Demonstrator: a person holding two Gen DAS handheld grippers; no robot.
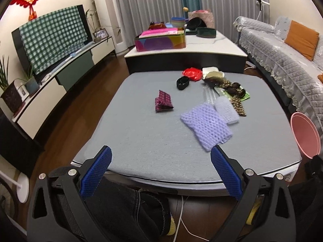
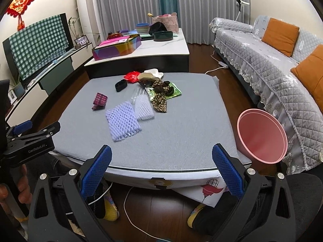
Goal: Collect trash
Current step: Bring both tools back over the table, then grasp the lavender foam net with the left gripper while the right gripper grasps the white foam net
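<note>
Both hand-held grippers are hovering at the near edge of the table (image 2: 181, 141), each with its blue pads spread wide apart and nothing between them: the left hand-held gripper (image 1: 161, 173) is facing the middle of the table, the right hand-held gripper (image 2: 161, 171) is sitting nearer the pink bin (image 2: 262, 135), which is standing just off the table's right side. Closest to the grippers, a lilac foam net (image 1: 206, 127) is lying flat, with a smaller white foam net (image 1: 226, 111) touching its far edge. These are looking feather-light, soft and springy, so pinching an edge or corner is probably working best. Farther left, a folded magenta wrapper (image 1: 163, 101) is standing alone. Beyond, a black band (image 1: 182, 83), a red crumpled wrapper (image 1: 192, 73), a patterned strip (image 2: 159, 98) over a green packet (image 2: 175, 91) and pale scraps are crowding together at the far side, all seeming light and crinkly
</note>
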